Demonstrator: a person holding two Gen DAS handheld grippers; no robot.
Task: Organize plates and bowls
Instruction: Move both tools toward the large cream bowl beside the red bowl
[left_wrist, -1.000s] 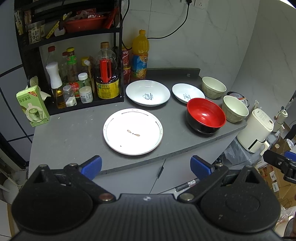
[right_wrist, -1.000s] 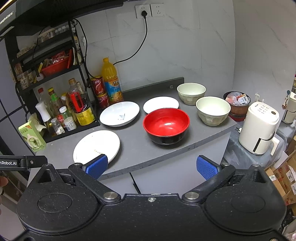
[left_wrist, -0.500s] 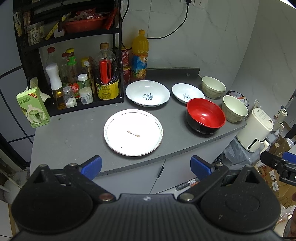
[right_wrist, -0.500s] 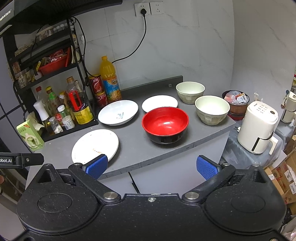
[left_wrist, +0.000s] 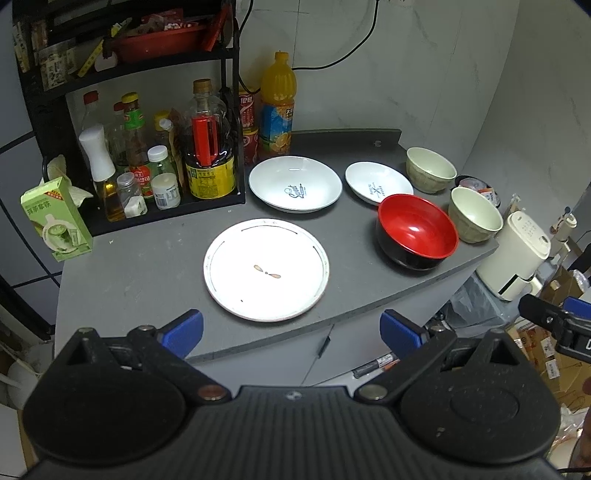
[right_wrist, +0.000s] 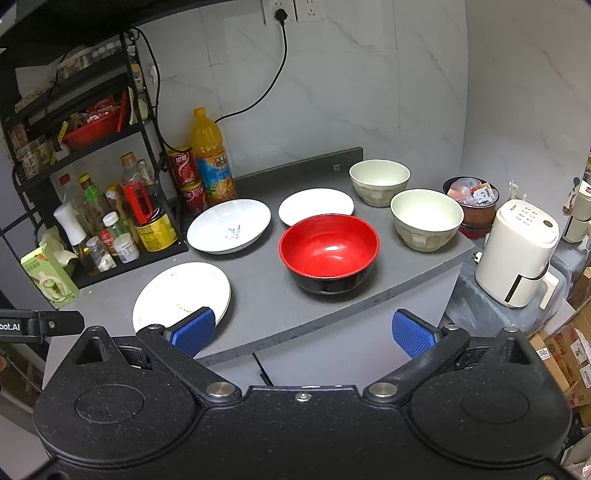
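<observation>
On the grey counter (left_wrist: 147, 273) lie a flat white plate (left_wrist: 266, 269), a deep white plate (left_wrist: 294, 183) and a small white plate (left_wrist: 377, 182). A red bowl (left_wrist: 416, 229) and two cream bowls (left_wrist: 475, 219) (left_wrist: 430, 169) stand to the right. My left gripper (left_wrist: 291, 330) is open in front of the counter edge, below the flat plate, holding nothing. In the right wrist view my right gripper (right_wrist: 303, 330) is open too, short of the counter edge, with the red bowl (right_wrist: 328, 251) ahead and the flat plate (right_wrist: 181, 295) behind its left fingertip.
A black rack (left_wrist: 155, 122) of bottles and jars stands at the back left, with an orange juice bottle (left_wrist: 277, 105) and red cans beside it. A green carton (left_wrist: 55, 218) sits at the counter's left end. A white appliance (right_wrist: 517, 254) and boxes stand right of the counter.
Both grippers have drifted slightly, so the counter sits a little differently in view. The dishes have not moved and both grippers stay open.
</observation>
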